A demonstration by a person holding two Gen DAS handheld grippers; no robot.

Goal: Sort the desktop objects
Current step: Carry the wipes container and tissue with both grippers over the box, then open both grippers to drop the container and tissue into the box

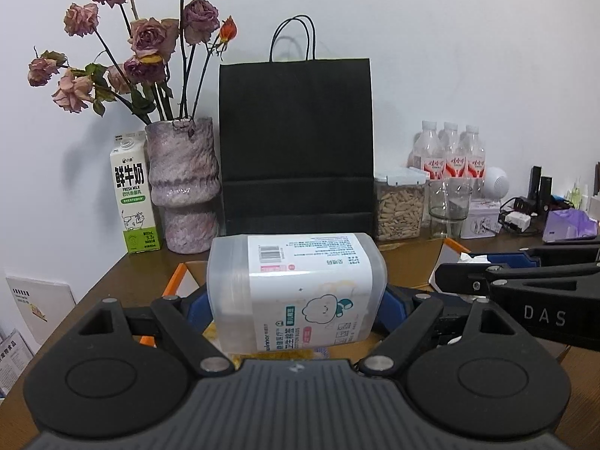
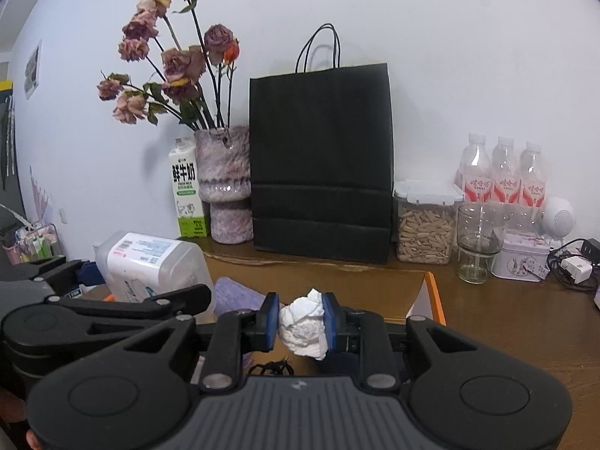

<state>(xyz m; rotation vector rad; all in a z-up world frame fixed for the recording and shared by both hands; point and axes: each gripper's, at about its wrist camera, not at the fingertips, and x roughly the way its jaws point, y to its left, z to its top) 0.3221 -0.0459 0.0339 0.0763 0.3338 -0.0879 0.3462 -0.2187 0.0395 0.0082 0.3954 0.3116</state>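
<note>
Sorting approx. midway: left gripper [image 1: 296, 300] pinches cotton swab box [image 1: 296, 288], right gripper [image 2: 301, 322] pinches crumpled tissue [image 2: 303, 324]; both aloft above cardboard box [image 2: 431, 292], neither placed yet.

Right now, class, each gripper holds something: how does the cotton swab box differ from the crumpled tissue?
The cotton swab box is rigid, clear plastic with a printed label; the crumpled tissue is soft, plain white and shapeless. The box is far bulkier, spreading the left gripper wide, while the tissue sits in the right gripper's narrow gap. Both are held above the open cardboard box.
</note>
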